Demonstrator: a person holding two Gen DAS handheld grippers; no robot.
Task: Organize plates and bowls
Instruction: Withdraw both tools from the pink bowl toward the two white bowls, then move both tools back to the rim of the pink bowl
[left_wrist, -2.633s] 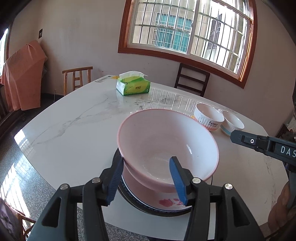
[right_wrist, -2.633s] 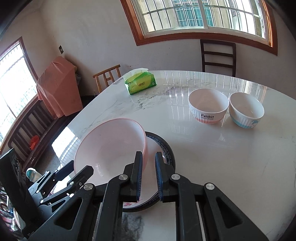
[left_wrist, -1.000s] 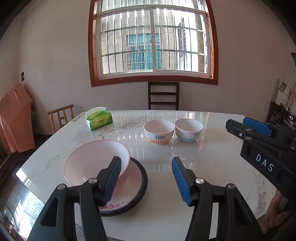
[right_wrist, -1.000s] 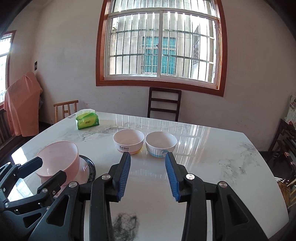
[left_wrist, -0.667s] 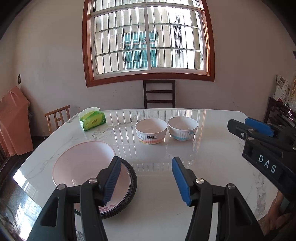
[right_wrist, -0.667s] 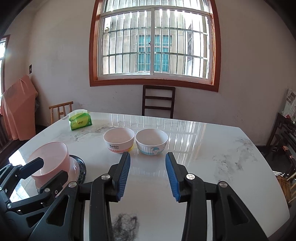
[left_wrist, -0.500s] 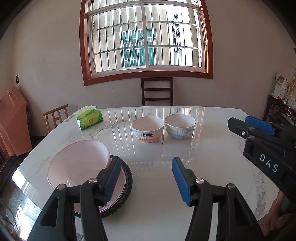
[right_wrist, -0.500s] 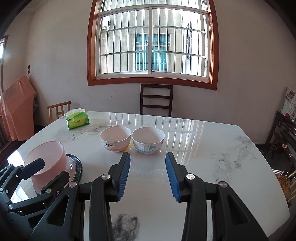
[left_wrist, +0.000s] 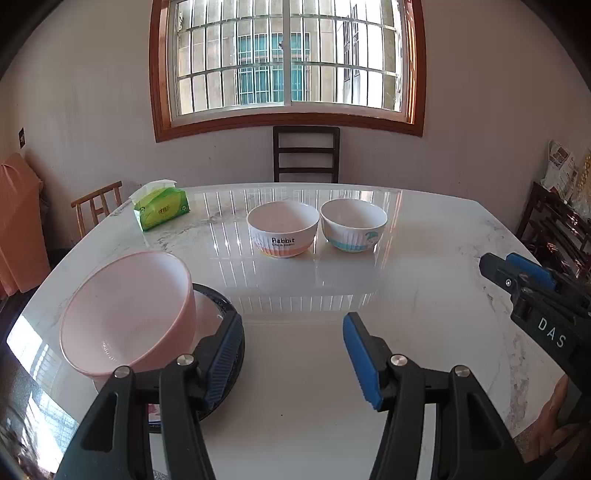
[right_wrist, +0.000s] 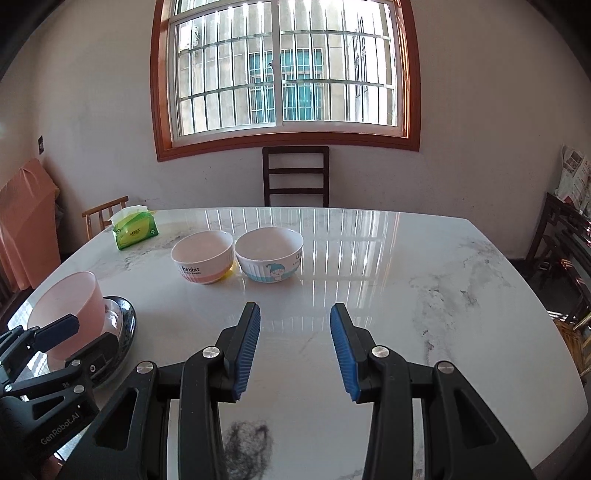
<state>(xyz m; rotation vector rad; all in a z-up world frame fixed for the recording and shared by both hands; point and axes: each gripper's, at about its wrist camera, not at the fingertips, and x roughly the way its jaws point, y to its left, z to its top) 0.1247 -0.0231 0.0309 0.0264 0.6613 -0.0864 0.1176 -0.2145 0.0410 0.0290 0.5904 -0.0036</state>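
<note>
A large pink bowl (left_wrist: 125, 314) rests tilted on a dark-rimmed plate (left_wrist: 225, 306) at the table's near left; it also shows in the right wrist view (right_wrist: 70, 302). A white "Rabbit" bowl (left_wrist: 282, 229) and a white bowl with blue trim (left_wrist: 352, 225) stand side by side at mid table, also in the right wrist view (right_wrist: 202, 256) (right_wrist: 269, 254). My left gripper (left_wrist: 291, 343) is open and empty, just right of the plate. My right gripper (right_wrist: 294, 339) is open and empty, in front of the two small bowls.
A green tissue pack (left_wrist: 160, 208) lies at the far left of the white marble table (left_wrist: 424, 280). A dark chair (left_wrist: 306, 153) stands behind the table and a wooden chair (left_wrist: 96, 205) at its left. A dark smudge (right_wrist: 245, 448) marks the near table surface.
Both grippers let go of the pink bowl, opened, and pulled back and up from it. Over the last second they drifted slightly, and the small bowls appear closer.
</note>
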